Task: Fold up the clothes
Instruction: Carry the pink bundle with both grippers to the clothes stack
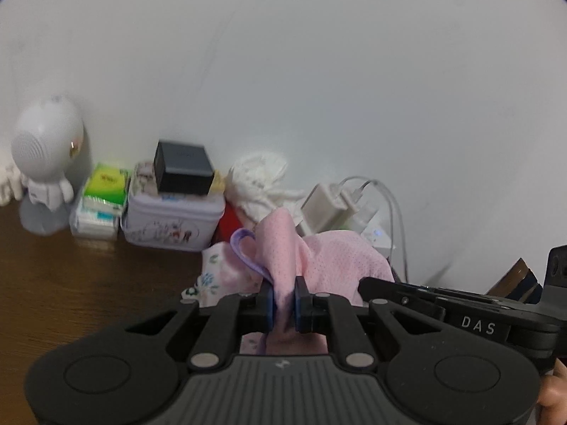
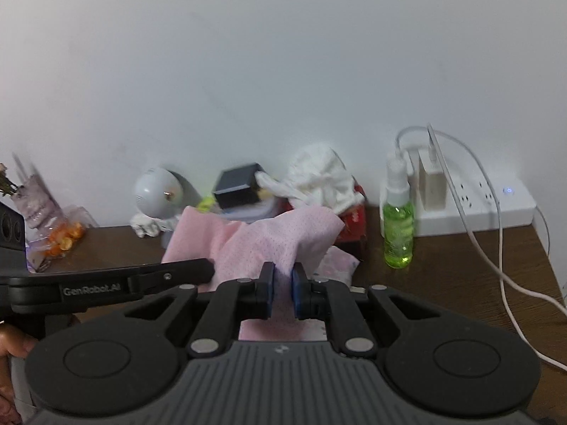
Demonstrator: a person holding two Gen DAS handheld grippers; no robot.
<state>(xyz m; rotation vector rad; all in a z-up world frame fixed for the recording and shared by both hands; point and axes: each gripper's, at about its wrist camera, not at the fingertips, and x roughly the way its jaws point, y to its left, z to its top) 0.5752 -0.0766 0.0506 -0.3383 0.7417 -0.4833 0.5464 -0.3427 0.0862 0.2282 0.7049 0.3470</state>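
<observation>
Both my grippers are pinched onto the same pink garment (image 1: pixel 319 262), a perforated mesh-like cloth held up off the brown wooden table (image 1: pixel 71 276). My left gripper (image 1: pixel 283 304) has its blue pads nearly together with a bunched fold of the pink fabric squeezed between them; a lilac loop of trim (image 1: pixel 244 248) stands just left of that fold, and a floral-print piece of cloth (image 1: pixel 216 272) hangs below it. My right gripper (image 2: pixel 282 292) is likewise closed down to a narrow gap on another fold of the garment, with the cloth rising ahead of the jaws and draping away to the left. In the right wrist view the body of my left gripper crosses in from the left edge, close beside the cloth. Against the white wall at the back of the table: a round white speaker-like figure (image 1: pixel 48 156), a green tissue pack (image 1: pixel 104 191), a pale tin (image 1: pixel 173 219) with a dark box (image 1: pixel 184 170) sitting on top, a crumpled white cloth (image 1: pixel 258 180), and a white charger (image 1: pixel 329 202) with cables. The right wrist view also shows a green spray bottle (image 2: pixel 398 223) standing just beside a white power strip (image 2: pixel 475 209), well right of the garment.
</observation>
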